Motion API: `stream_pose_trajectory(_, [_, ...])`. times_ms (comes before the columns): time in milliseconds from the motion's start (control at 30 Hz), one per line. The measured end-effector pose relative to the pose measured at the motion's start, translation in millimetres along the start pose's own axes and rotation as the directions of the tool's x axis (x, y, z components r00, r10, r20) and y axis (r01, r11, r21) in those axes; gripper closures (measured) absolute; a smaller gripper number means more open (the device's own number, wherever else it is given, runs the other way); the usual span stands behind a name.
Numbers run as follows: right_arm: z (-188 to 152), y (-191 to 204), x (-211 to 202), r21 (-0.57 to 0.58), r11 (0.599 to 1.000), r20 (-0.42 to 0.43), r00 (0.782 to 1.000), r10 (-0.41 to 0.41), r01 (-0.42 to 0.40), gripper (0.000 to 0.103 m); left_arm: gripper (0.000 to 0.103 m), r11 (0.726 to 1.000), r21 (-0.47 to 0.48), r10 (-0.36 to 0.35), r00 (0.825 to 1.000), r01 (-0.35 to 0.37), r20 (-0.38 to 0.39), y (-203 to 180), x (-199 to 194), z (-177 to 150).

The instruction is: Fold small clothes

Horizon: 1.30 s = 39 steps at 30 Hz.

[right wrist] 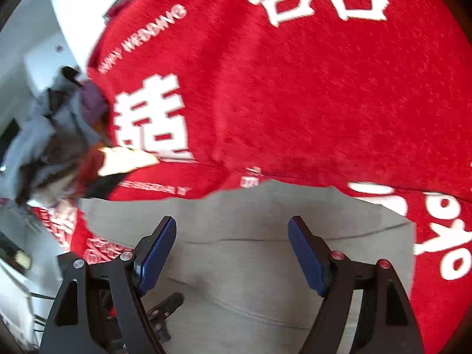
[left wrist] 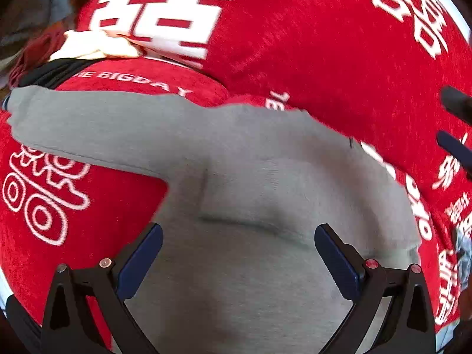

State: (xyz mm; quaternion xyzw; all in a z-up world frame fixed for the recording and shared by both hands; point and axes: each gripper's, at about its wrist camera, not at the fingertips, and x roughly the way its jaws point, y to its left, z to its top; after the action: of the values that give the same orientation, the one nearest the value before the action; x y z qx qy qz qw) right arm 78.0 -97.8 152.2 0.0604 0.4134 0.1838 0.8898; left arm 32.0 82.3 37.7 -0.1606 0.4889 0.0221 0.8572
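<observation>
A grey garment (left wrist: 236, 177) of soft, matte knit is lying flat in front of me, one long sleeve tapering out toward ten o'clock in the left wrist view, with a stitched seam and a shallow crease running across its body. It is resting on a red cloth (left wrist: 309, 59), fuzzy and towel-like, printed with large white characters and small white lettering.

My left hand-held gripper (left wrist: 238, 236) is hovering over the garment's body with its blue-padded fingers (left wrist: 147, 253) spread wide apart and nothing between them; the grey fabric is filling the gap from six o'clock up to twelve. My right hand-held gripper (right wrist: 232, 230) is likewise gaping, empty, above the garment (right wrist: 250, 250), whose far edge is sitting at twelve o'clock just beyond the fingertips.

At nine o'clock in the right view a heap of mixed clothes (right wrist: 59, 135) is sitting at the red cloth's edge, with a pale wall (right wrist: 35, 35) behind it.
</observation>
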Motion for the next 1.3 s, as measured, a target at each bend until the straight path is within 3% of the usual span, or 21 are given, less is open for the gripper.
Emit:
stream_pose_trajectory(33, [-1.2,-2.9,4.8,-0.04,0.996,-0.02,0.996,-0.086,0.086,0.022,0.0,1.0,-0.001,-0.005,1.0,0.005,-0.008,-2.9,0.7,-0.7])
stream_pose_trajectory(100, [-10.9,-19.6,18.2,-0.104,0.952,-0.073,0.953,-0.295,0.287,0.022,0.0,0.999,0.004,-0.037,0.999,0.037,-0.023,-11.8,3.1,0.6])
stream_pose_trajectory(233, [-55.6,-79.8,37.7,-0.102,0.916,-0.215,0.891,-0.4,0.387,0.022,0.0,0.993,0.095,-0.07,0.996,0.076,-0.063,-44.8,24.9,5.4])
stream_pose_trajectory(300, [-78.8,-112.6,38.8,-0.104,0.88,-0.26,0.841,-0.474,0.463,0.023,0.0,0.991,0.132,-0.003,0.995,0.017,-0.104,-55.0,47.0,7.9])
stream_pose_trajectory(333, [-91.7,-135.0,35.7,-0.113,0.826,-0.277,0.781,-0.56,0.552,0.023,0.0,0.99,0.143,0.032,0.993,-0.016,-0.114,-55.6,56.8,9.6])
stream_pose_trajectory(367, [-99.8,-154.1,26.2,-0.088,0.797,-0.274,0.755,-0.596,0.597,0.021,0.0,0.987,0.155,0.064,0.992,-0.047,-0.107,-53.9,62.8,11.5])
stream_pose_trajectory(433, [-109.2,-186.9,-5.1,0.095,0.832,-0.245,0.823,-0.512,0.546,0.02,0.0,0.981,0.168,0.111,0.991,-0.097,-0.074,-48.2,63.5,16.3])
stream_pose_trajectory(467, [-111.9,-196.0,-18.0,0.145,0.823,-0.236,0.827,-0.51,0.549,0.02,0.0,0.983,0.155,0.113,0.991,-0.1,-0.078,-43.2,62.6,18.9])
stream_pose_trajectory(533, [-115.5,-192.9,-36.0,0.103,0.792,-0.188,0.794,-0.578,0.602,0.02,0.0,0.991,0.098,0.096,0.992,-0.088,-0.086,-31.9,57.6,22.3])
stream_pose_trajectory(567, [-117.0,-187.7,-40.0,0.079,0.8,-0.164,0.8,-0.578,0.595,0.02,0.0,0.994,0.074,0.083,0.993,-0.077,-0.083,-28.4,54.1,22.5])
stream_pose_trajectory(633, [-122.0,-173.5,-36.7,0.028,0.857,-0.151,0.85,-0.505,0.514,0.02,0.0,0.995,0.066,0.076,0.994,-0.071,-0.079,-29.1,50.8,19.3])
stream_pose_trajectory(667, [-124.5,-166.2,-31.7,-0.007,0.872,-0.154,0.861,-0.484,0.489,0.02,0.0,0.994,0.081,0.077,0.994,-0.07,-0.08,-32.9,52.1,16.8])
stream_pose_trajectory(700, [-129.0,-159.5,-26.5,-0.05,0.876,-0.156,0.862,-0.482,0.48,0.02,0.0,0.992,0.101,0.08,0.993,-0.071,-0.083,-39.1,53.8,14.2])
stream_pose_trajectory(767, [-132.3,-144.0,-0.9,-0.145,0.835,-0.157,0.821,-0.548,0.53,0.021,0.0,0.982,0.159,0.116,0.99,-0.102,-0.084,-52.4,61.1,10.5])
stream_pose_trajectory(833, [-127.9,-152.2,6.3,-0.108,0.809,-0.132,0.798,-0.588,0.579,0.02,0.0,0.976,0.174,0.145,0.987,-0.131,-0.068,-54.5,68.4,14.1])
stream_pose_trajectory(867, [-124.4,-168.5,2.1,-0.017,0.815,-0.146,0.805,-0.575,0.579,0.018,0.0,0.975,0.172,0.149,0.987,-0.138,-0.052,-52.5,70.4,17.6])
stream_pose_trajectory(933, [-127.9,-198.9,-6.6,0.157,0.838,-0.185,0.849,-0.494,0.522,0.018,0.0,0.975,0.173,0.149,0.988,-0.139,-0.045,-45.1,74.1,23.6])
stream_pose_trajectory(1000, [-136.3,-207.9,-11.4,0.193,0.867,-0.197,0.884,-0.425,0.46,0.018,0.0,0.975,0.177,0.142,0.989,-0.131,-0.052,-39.3,74.6,26.2])
stream_pose_trajectory(1100, [-142.0,-192.8,-21.4,0.127,0.87,-0.197,0.871,-0.45,0.477,0.018,0.0,0.975,0.181,0.141,0.987,-0.127,-0.07,-33.9,71.1,28.5])
stream_pose_trajectory(1200, [-137.6,-170.5,-43.2,0.114,0.819,-0.159,0.824,-0.543,0.562,0.018,0.0,0.982,0.133,0.143,0.989,-0.137,-0.042,-22.6,47.1,23.2])
stream_pose_trajectory(1300, [-134.1,-128.7,-47.5,0.062,0.895,-0.101,0.894,-0.436,0.443,0.018,0.0,0.983,0.143,0.123,0.992,-0.117,-0.033,-18.6,30.8,2.9])
